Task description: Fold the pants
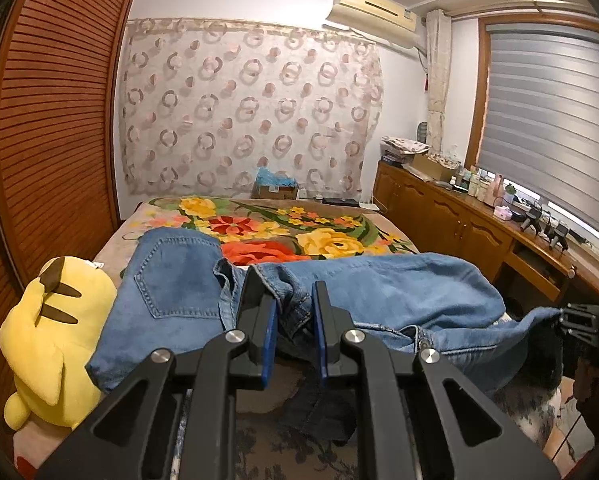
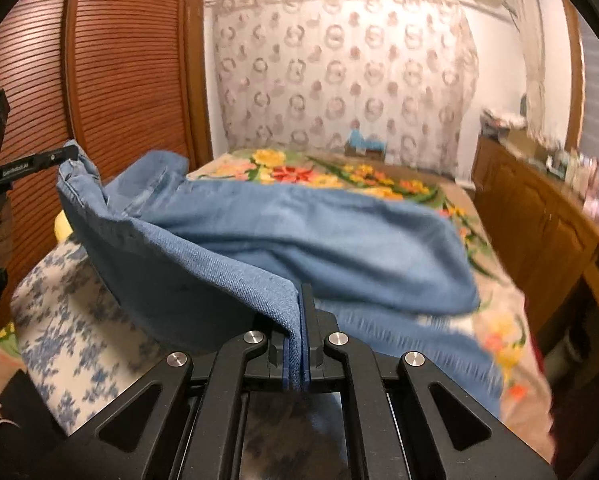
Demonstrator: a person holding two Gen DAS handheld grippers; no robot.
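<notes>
Blue jeans (image 1: 379,288) lie across the near end of a bed, back pocket showing at the left. My left gripper (image 1: 289,284) is shut on a bunched denim seam between its blue pads. In the right wrist view the jeans (image 2: 299,232) hang lifted between both grippers. My right gripper (image 2: 301,300) is shut on a folded denim edge that covers its left finger. The left gripper (image 2: 73,154) shows at the far left, pinching the other corner. In the left wrist view, the right gripper (image 1: 567,316) grips the hem at the right edge.
A yellow plush toy (image 1: 55,344) lies left of the jeans. The floral blanket (image 1: 279,224) covers the bed beyond. A louvered wooden wardrobe (image 1: 51,120) stands on the left, and a cluttered wooden cabinet (image 1: 459,224) runs along the right. A blue-flowered sheet (image 2: 67,320) lies near.
</notes>
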